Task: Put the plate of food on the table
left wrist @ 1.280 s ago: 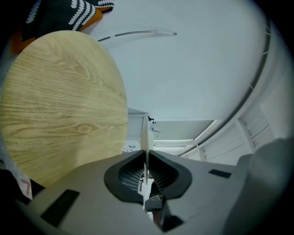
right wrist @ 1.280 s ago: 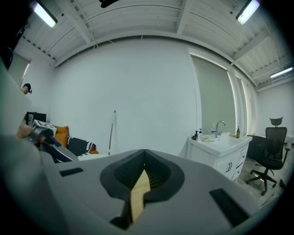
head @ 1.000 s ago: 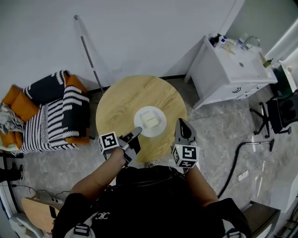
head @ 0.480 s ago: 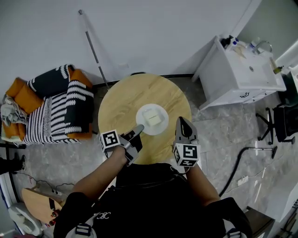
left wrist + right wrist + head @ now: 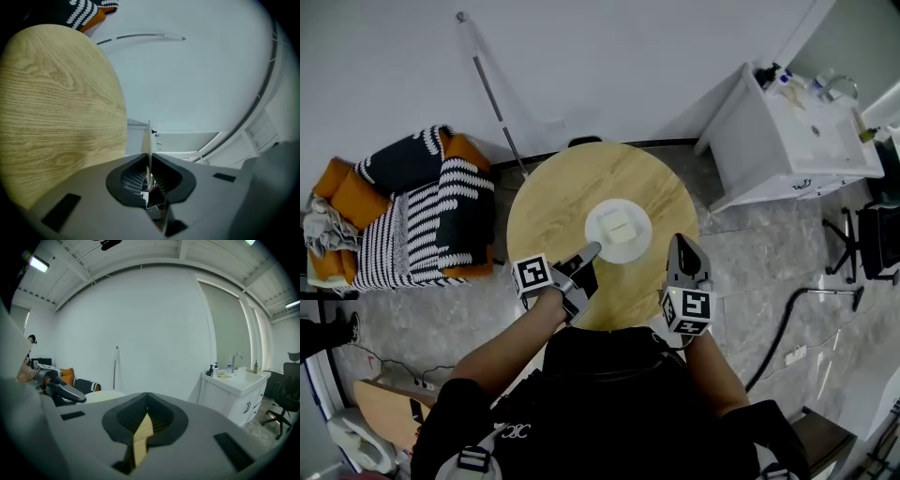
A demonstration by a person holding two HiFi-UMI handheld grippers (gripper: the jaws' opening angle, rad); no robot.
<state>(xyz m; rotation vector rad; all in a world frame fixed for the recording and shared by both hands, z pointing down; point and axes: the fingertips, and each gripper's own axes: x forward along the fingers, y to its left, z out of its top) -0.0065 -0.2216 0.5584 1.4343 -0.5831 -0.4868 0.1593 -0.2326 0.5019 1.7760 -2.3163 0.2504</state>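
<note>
While shut on the plate [image 5: 638, 243] rim, left hand-held gripper [image 5: 588, 249].

Your counter [image 5: 551, 202] stands at centre. The plate [image 5: 600, 217] is over its middle, and the food [image 5: 620, 226] lies on the plate. Your left tool [image 5: 584, 255] meets the plate's near-left rim. Your right tool [image 5: 683, 246] is over the counter's near-right edge, apart from the plate. A sofa [image 5: 403, 225] lies left of the counter. A sink cabinet [image 5: 797, 141] stands right and behind. A pole [image 5: 492, 94] leans on the wall behind.
</note>
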